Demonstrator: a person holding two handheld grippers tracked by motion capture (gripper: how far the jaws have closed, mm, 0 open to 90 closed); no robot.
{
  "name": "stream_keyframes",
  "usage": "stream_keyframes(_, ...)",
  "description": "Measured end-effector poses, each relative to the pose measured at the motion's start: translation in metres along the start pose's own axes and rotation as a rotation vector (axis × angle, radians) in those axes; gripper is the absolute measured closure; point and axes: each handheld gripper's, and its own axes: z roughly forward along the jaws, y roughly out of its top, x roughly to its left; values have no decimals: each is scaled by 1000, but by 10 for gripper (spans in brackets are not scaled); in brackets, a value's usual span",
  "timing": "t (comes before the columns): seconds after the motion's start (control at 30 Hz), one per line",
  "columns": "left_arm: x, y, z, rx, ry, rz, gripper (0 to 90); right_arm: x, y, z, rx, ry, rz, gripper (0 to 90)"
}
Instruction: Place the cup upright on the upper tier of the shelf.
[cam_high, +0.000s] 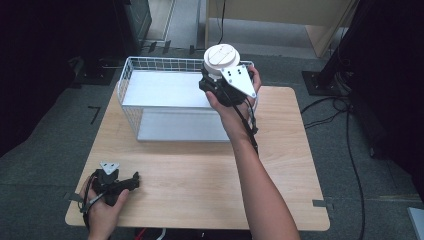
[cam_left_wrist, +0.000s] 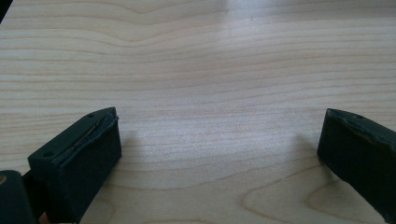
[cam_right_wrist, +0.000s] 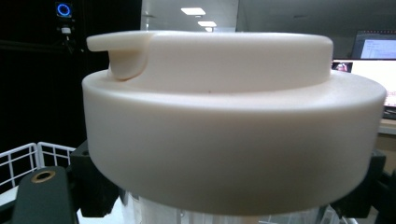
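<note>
Two jaws of right gripper (cam_high: 218, 80) clamped below cream lid (cam_high: 221, 56) of jar, probably clear-bodied, above wire basket (cam_high: 131, 90); lowered best upright. Left gripper (cam_high: 122, 184) wide, idle on table (cam_high: 200, 170).

A light wooden bench (cam_high: 200, 175) with rounded corners takes up the middle of the high view, its pale grain (cam_left_wrist: 210, 70) running across the left gripper view. It stands on grey carpeted floor (cam_high: 45, 150). Black cables (cam_high: 350, 145) trail over the floor at the right. A pale wooden cabinet (cam_high: 280, 12) stands at the top, and dark stands rise at upper left and upper right.
</note>
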Motion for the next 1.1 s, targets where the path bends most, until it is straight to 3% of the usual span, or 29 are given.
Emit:
stream_keyframes(0.17,0,0,0,-2,-2,-3,0,-3,2,18,15,-23,2,152)
stream_keyframes(0.6,0,0,0,-2,-2,-3,0,-7,-1,41,48,-49,-11,152)
stream_keyframes(0.97,0,0,0,-1,0,-1,0,-11,-7,45,54,-43,15,152)
stream_keyframes(1.1,0,0,0,-1,-1,-1,0,-15,-7,45,78,-20,37,142)
